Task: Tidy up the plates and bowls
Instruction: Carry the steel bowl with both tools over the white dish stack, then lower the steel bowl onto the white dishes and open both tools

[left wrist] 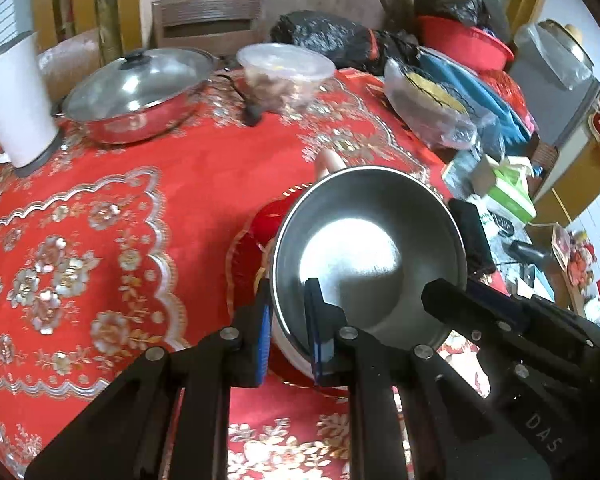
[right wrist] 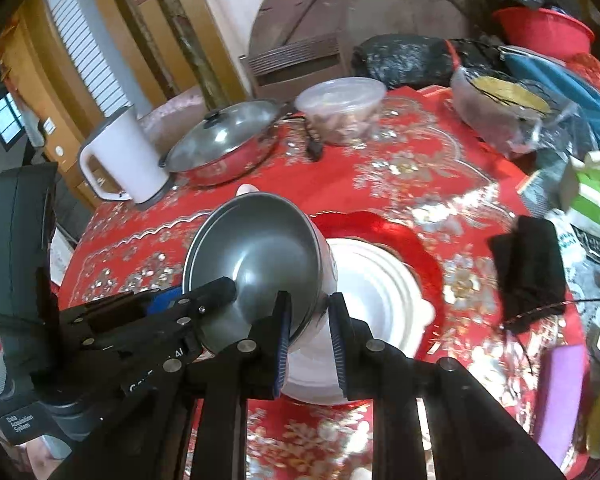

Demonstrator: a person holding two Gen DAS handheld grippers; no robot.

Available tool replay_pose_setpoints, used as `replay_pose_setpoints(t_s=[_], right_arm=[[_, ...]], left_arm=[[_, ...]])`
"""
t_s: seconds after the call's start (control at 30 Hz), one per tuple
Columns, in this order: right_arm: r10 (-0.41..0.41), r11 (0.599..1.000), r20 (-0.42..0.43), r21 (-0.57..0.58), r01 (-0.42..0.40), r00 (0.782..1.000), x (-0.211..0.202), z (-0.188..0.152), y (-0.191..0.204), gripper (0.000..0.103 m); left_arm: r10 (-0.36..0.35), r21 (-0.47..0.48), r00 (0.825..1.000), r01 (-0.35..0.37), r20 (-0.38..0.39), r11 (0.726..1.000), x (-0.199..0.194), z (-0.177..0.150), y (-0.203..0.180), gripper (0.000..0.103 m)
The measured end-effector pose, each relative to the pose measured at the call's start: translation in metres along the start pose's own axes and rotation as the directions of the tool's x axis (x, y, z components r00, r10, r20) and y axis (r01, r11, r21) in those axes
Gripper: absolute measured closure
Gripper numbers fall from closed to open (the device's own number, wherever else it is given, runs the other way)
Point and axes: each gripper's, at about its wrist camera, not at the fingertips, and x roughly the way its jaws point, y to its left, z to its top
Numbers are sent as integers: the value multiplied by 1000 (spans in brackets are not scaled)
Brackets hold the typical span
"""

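Steel, dull grey inside with a bright glare at its bottom, the bowl [left wrist: 370, 248] hangs tilted just above the middle of both frames, gripped on two sides at once. The left gripper [left wrist: 288, 336] pinches the bowl's near-left rim, one blue pad outside the wall and one inside. The right gripper [right wrist: 310, 334] has its jaws closed to a narrow gap on the opposite edge; in the right wrist view the rim sits against the left pad, though whether the other pad presses the white outer wall I cannot tell for sure.

Below the bowl, at the centre of the right wrist view, a white dish [right wrist: 374, 296] rests on a red plate [right wrist: 400, 236] with a scalloped edge. My guess is the bowl is meant to nest there.

To do this well, I would level the bowl first, keep both grips even so it does not twist, lower it squarely over the white dish, and release only once it sits flat.

Further back on the red tablecloth [left wrist: 188, 184], towards the upper left, stand a lidded pan [left wrist: 136, 92] and a white kettle [left wrist: 16, 100], well apart from the work.
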Motion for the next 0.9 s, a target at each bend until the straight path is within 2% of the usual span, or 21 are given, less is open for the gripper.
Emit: replay_pose_setpoints(t_s=[0.23, 0.7, 0.9], right_arm=[[-5, 1000, -29, 24, 6, 1000, 10, -8, -20, 81], [10, 998, -73, 59, -6, 997, 31, -12, -32, 80], [13, 997, -79, 72, -7, 997, 35, -12, -34, 72]], left_arm=[[3, 10, 999, -2, -41, 1000, 17, -4, -12, 90], [13, 1, 998, -13, -62, 1000, 34, -7, -11, 89], [-7, -6, 999, 7, -52, 1000, 34, -7, -10, 86]])
